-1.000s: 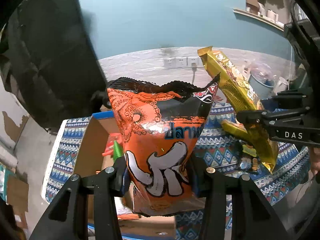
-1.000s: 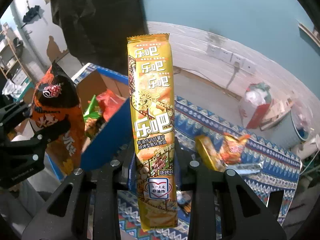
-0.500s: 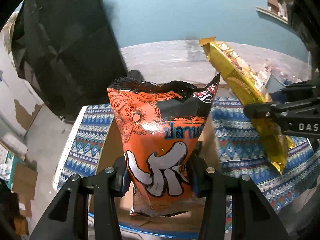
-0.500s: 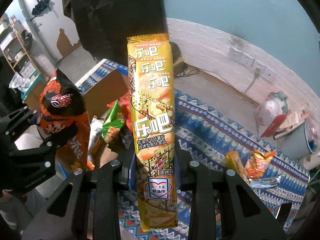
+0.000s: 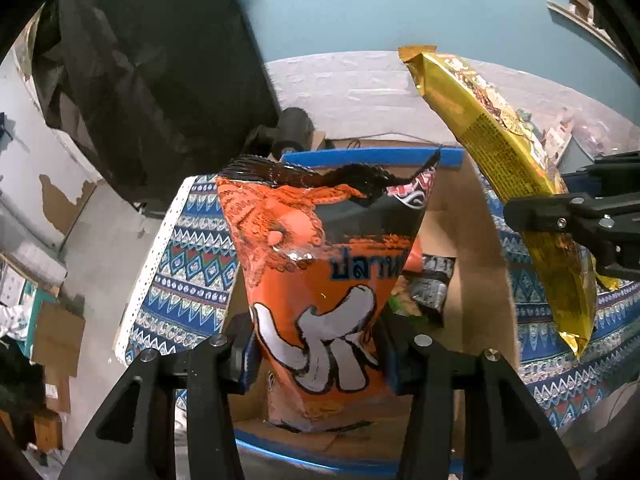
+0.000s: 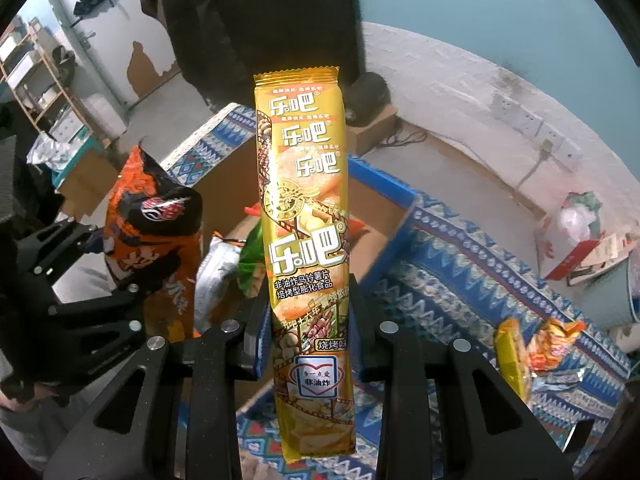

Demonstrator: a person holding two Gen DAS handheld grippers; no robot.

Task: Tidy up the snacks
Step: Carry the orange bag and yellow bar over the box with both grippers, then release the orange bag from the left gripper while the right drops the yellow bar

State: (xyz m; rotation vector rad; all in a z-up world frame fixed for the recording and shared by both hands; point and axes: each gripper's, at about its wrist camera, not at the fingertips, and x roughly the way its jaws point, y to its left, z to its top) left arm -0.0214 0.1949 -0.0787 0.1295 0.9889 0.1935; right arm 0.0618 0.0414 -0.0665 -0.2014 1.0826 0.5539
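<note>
Left gripper (image 5: 320,356) fingers (image 5: 246,360) flank the lower part of the orange squid snack bag (image 5: 320,272), jaws opening, pads still touching the bag's sides; bag upright, hanging over the open cardboard box (image 5: 476,264). Right gripper (image 6: 306,332) fingers (image 6: 256,332) clamped tight on the yellow chip packet (image 6: 306,216) near its lower third, packet upright, top end above the box, bottom end hanging below the fingers. Box sits on a table with a blue patterned cloth (image 5: 188,264), blue-edged flaps standing open. Inside the box: a green packet (image 6: 250,256), a silver bag (image 6: 216,276), something red-orange, partly hidden behind the yellow packet. Right of the box on the cloth lie more snack wrappers (image 6: 536,348), well apart from it. Beyond the box, a dark covered object (image 5: 160,68) and a small cardboard carton (image 6: 372,128) on the floor.
</note>
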